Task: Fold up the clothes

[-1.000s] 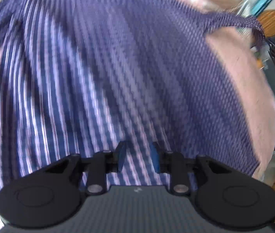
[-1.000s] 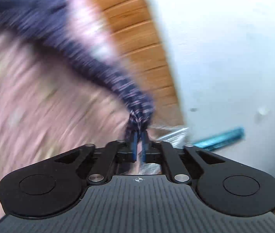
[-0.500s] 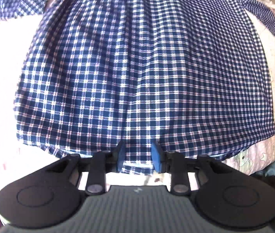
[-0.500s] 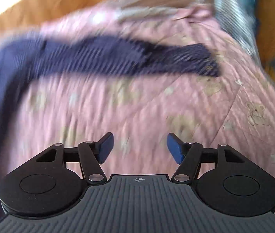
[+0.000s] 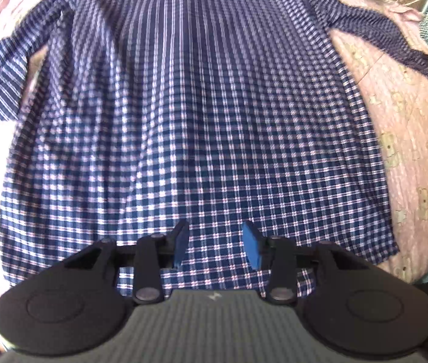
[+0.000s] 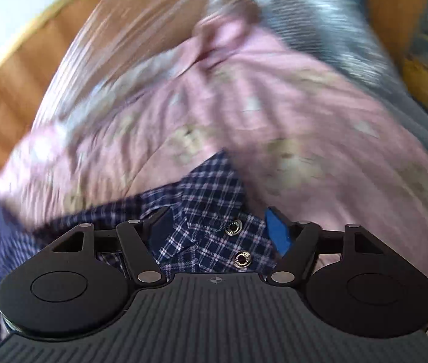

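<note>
The checked shirt (image 5: 202, 115) lies spread on the pink bedspread (image 5: 407, 139). The left gripper (image 5: 215, 242) has just been opening, fingers apart above the hem, nothing between them. The right gripper (image 6: 220, 227) is wide open around the snap-buttoned cuff (image 6: 214, 230), seemingly not pressing it.

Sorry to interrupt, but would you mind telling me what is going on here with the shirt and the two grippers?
A person holding a gripper in each hand is laying out a blue checked shirt on a pink bedspread for folding. The shirt lies spread out, sleeves to the sides. The left gripper hangs above the shirt's hem, its jaws just opened further, holding nothing. The right gripper is open over the snap-button cuff of one sleeve; the cuff lies between the fingers, not pinched.
</note>
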